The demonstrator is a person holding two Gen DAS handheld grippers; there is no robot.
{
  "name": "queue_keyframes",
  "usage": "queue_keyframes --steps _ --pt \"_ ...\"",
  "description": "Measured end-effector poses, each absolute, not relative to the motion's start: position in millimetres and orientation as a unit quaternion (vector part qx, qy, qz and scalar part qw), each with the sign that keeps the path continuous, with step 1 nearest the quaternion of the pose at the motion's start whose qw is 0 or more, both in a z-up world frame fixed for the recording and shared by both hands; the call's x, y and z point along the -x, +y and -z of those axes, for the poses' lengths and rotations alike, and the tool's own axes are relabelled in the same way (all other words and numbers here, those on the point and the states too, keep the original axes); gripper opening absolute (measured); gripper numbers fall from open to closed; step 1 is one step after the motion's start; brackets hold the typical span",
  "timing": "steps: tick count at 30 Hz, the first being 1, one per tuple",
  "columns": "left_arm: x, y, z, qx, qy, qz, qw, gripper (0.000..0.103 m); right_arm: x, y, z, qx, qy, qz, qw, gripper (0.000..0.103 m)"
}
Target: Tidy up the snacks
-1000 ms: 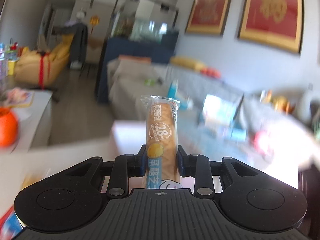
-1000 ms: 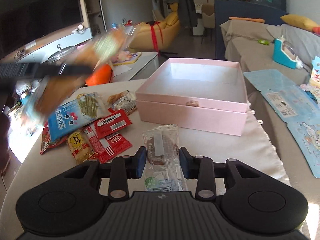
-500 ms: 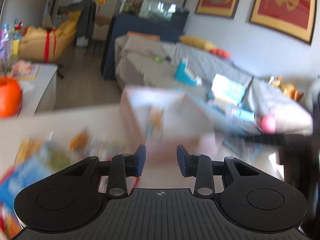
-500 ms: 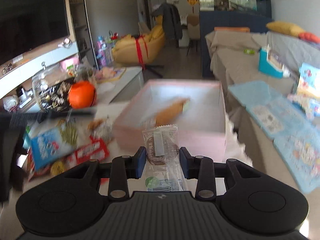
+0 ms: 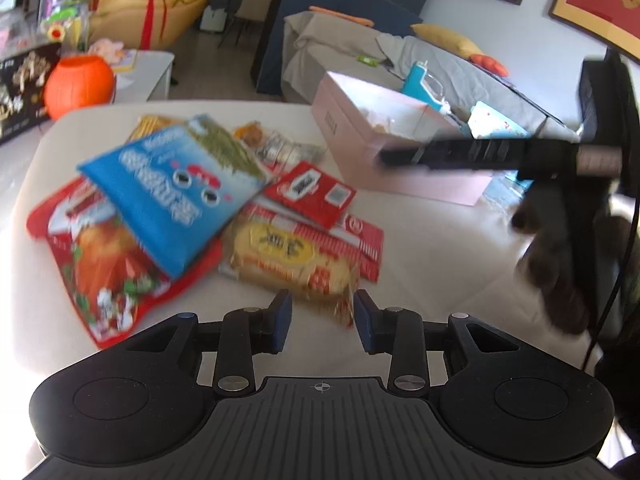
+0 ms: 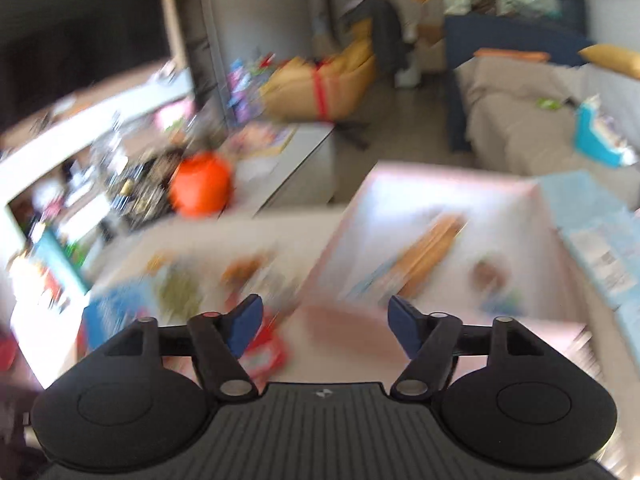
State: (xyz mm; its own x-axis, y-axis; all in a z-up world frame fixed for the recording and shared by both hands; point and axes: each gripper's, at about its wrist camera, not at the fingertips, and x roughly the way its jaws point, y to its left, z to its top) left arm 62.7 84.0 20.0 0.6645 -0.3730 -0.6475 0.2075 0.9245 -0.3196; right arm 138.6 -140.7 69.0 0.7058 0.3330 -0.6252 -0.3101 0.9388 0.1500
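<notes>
Living-room desk (image 5: 420, 248) carries a heap of snack packets (image 5: 192, 208) beside a pink box (image 6: 452, 220) holding two snacks. Left gripper (image 5: 322, 316), fingers narrow and empty, hovers over a yellow packet (image 5: 288, 260); right gripper (image 6: 326, 328) fingers opening, empty.

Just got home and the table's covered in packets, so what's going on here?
A person is sorting snacks into the pink box with a gripper in each hand. The right gripper is over the box, jaws opening with nothing between them; a long bread stick and a small packet lie inside. The left gripper, empty, is at the yellow snack pack in the pile on the table.
</notes>
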Motion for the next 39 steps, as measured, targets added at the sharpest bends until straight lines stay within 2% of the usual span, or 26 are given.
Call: queue_keyframes --steps 6,7,15,20,21,22,23,24,25,32,39 --pt "-53 95 -18 0.132 0.375 0.128 0.909 0.038 -129 -94 -22 0.025 0.407 -0.227 0.884 0.073" --pt "-51 99 -19 0.136 0.369 0.122 0.911 0.038 -125 -90 -21 0.034 0.397 -0.224 0.89 0.076" --pt "-45 137 -44 0.165 0.305 0.037 0.937 0.038 -106 -84 -35 0.045 0.366 -0.221 0.903 0.076" --pt "-47 157 -43 0.184 0.299 -0.013 0.936 0.038 -89 -70 -41 0.042 0.364 -0.266 0.891 0.076" --pt "-48 156 -43 0.182 0.301 -0.011 0.936 0.038 -85 -64 -39 0.045 0.363 -0.274 0.889 0.074" --pt "-48 154 -43 0.178 0.304 -0.005 0.936 0.038 -81 -58 -37 0.051 0.361 -0.28 0.888 0.068" --pt "-47 152 -42 0.171 0.305 0.002 0.937 0.038 -77 -52 -34 0.063 0.36 -0.285 0.886 0.052" --pt "-47 148 -43 0.161 0.306 0.01 0.938 0.038 -75 -45 -30 0.079 0.364 -0.287 0.883 0.043" --pt "-46 143 -44 0.15 0.306 0.017 0.94 0.038 -74 -40 -27 0.096 0.371 -0.285 0.878 0.038" --pt "-62 107 -51 0.092 0.306 0.071 0.945 0.038 -67 -86 -46 0.042 0.352 -0.244 0.903 0.034" --pt "-127 53 -46 0.013 0.305 0.142 0.942 0.038 -63 -179 -51 -0.007 0.325 -0.107 0.94 0.034"
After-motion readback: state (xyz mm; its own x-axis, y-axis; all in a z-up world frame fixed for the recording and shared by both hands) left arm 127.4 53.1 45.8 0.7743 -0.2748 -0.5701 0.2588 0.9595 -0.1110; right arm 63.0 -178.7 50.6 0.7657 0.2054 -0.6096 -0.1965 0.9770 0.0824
